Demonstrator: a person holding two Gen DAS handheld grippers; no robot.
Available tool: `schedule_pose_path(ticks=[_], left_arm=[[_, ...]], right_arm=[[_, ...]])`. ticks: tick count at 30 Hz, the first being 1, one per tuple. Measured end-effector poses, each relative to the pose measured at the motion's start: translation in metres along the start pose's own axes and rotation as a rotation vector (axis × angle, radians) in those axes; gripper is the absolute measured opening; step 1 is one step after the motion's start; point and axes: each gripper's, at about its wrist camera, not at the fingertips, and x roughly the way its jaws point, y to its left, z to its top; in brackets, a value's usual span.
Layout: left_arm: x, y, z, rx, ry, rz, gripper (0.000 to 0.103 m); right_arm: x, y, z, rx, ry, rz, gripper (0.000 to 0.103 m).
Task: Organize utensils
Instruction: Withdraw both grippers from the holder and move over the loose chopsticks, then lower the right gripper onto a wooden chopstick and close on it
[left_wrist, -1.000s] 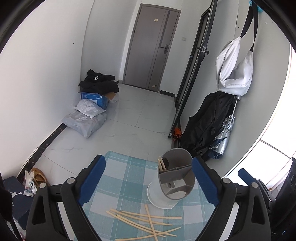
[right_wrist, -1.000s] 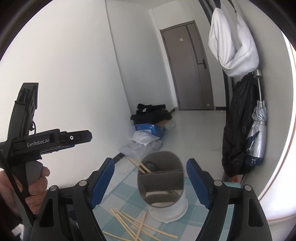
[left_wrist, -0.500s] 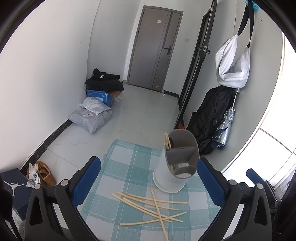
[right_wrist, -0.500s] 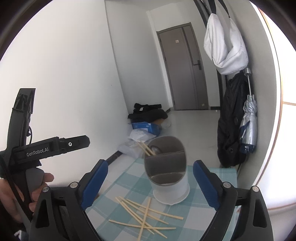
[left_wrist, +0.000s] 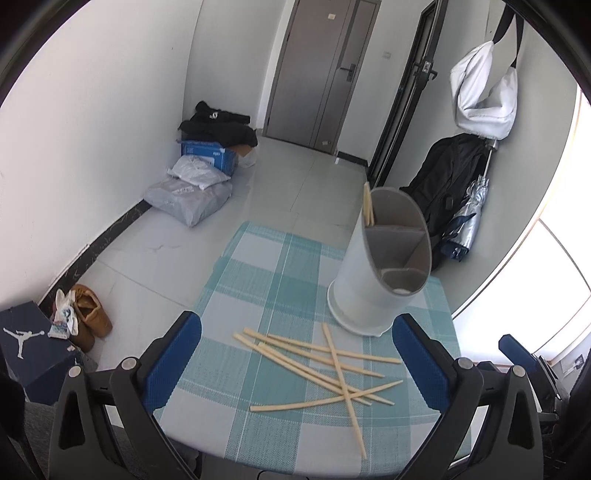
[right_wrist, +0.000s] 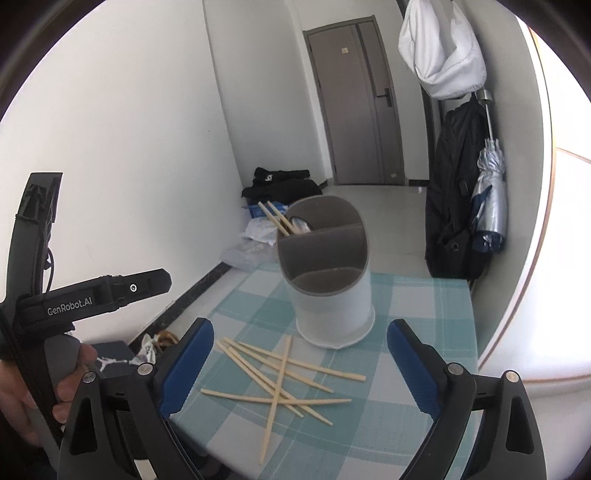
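Both the left tongs (left_wrist: 295, 354) and the right tongs (right_wrist: 299, 362) hang wide and empty above the loose chopsticks (left_wrist: 325, 373), which lie crossed in a heap on the checked table (left_wrist: 258, 280) just in front of the grey-and-white utensil holder (left_wrist: 384, 266). Because the sticks overlap, I judge that pinching one could drag or flick its neighbours off the near table edge, and a careless reach could knock the tall holder. Only the right view shows the left tool's handle gripped in the person's hand (right_wrist: 44, 384); the left view looks deeper into the holder's compartments, with two chopsticks (left_wrist: 368, 206) standing in the far one.
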Motion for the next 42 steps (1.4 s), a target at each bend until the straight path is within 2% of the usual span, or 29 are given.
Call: schedule_pose_path(ticks=[13,19,28,31,32,34,36,42], left_arm=[[0.037,0.025,-0.014,-0.043,0.127,0.005,0.102],[0.052,0.045,-0.015,-0.125,0.215,0.002,0.102],[0.053,0.059,-0.013,-0.153,0.239,-0.017,0.102],[0.053,0.068,-0.012,-0.176,0.241,-0.014,0.102],[0.053,0.071,-0.012,-0.186,0.244,-0.013,0.102],[0.054,0.076,-0.011,-0.199,0.25,-0.013,0.102],[0.055,0.081,-0.011,-0.218,0.261,-0.024,0.102],[0.055,0.092,-0.007,-0.273,0.273,-0.048,0.102]], right_arm=[[0.055,-0.006,-0.029,0.028,0.2,-0.042,0.095],[0.078,-0.006,-0.035,0.033,0.272,-0.062,0.09],[0.119,0.013,-0.026,-0.013,0.364,-0.057,0.082],[0.137,0.018,-0.024,-0.015,0.393,-0.052,0.075],[0.143,0.02,-0.024,-0.008,0.405,-0.053,0.066],[0.156,0.023,-0.025,0.009,0.422,-0.049,0.059],[0.167,0.027,-0.025,0.01,0.425,-0.049,0.047],[0.196,0.043,-0.02,-0.003,0.429,-0.091,0.039]])
